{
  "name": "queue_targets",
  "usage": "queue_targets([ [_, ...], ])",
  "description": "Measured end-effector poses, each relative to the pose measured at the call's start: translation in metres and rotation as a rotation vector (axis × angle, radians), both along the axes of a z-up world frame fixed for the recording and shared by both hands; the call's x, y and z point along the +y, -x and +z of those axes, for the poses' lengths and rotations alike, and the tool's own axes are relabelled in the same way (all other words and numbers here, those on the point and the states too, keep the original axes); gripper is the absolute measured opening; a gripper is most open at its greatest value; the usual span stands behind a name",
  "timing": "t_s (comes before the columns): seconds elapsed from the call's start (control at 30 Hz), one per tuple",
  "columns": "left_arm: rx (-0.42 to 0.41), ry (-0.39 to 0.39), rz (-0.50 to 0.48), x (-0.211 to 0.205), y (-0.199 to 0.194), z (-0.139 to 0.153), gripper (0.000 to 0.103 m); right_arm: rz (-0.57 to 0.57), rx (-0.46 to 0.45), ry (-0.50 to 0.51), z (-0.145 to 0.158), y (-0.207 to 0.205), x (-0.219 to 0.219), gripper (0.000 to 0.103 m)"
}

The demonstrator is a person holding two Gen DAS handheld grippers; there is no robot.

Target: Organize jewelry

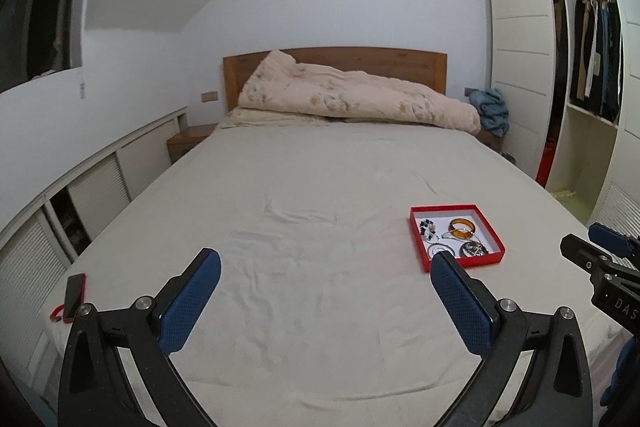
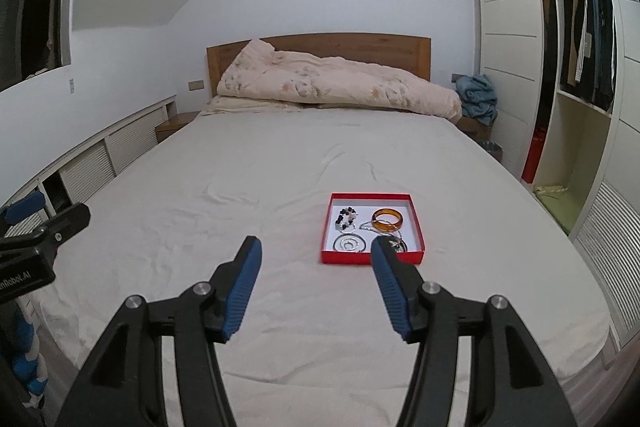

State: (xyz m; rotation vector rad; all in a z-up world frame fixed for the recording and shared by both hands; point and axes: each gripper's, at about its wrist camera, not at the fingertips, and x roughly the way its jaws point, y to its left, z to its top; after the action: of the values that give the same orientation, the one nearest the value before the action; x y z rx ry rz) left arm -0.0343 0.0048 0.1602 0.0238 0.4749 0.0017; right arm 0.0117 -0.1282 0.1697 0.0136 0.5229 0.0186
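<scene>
A shallow red box [image 2: 416,223] with a white floor lies on the bed sheet; it also shows in the left wrist view [image 1: 416,239]. In it lie an amber bangle [image 2: 387,219], a black-and-white bead bracelet [image 2: 347,217], a silver ring-shaped piece [image 2: 350,243] and a dark metallic piece [image 2: 398,245], partly hidden by my right finger. My right gripper [image 2: 316,251] is open and empty, just short of the box. My left gripper [image 1: 326,263] is open and empty over bare sheet, left of the box.
The bed [image 2: 240,187] carries a bunched quilt [image 2: 332,83] at the wooden headboard. A red phone [image 1: 75,297] lies at the bed's left edge. Louvred cabinets [image 1: 88,183] run along the left. An open wardrobe [image 2: 580,67] stands on the right.
</scene>
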Motion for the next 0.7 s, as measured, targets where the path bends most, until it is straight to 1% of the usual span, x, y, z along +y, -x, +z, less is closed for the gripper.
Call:
queue_targets([
  [0.07,-0.004,0.008,0.005,0.004,0.009,0.002,0.103,0.006,-0.004,0.01,0.002,0.008,0.005,0.062],
  [0.17,-0.015,0.009,0.005,0.007,0.019,0.005,0.103,0.013,-0.012,0.021,0.005,0.016,0.01,0.064],
  [0.47,-0.062,-0.001,0.005,0.009,0.046,0.017,0.103,0.031,-0.038,0.046,0.012,0.039,0.019,0.065],
  [0.7,-0.084,0.0,0.009,0.01,0.055,0.023,0.103,0.037,-0.055,0.05,0.016,0.049,0.022,0.066],
])
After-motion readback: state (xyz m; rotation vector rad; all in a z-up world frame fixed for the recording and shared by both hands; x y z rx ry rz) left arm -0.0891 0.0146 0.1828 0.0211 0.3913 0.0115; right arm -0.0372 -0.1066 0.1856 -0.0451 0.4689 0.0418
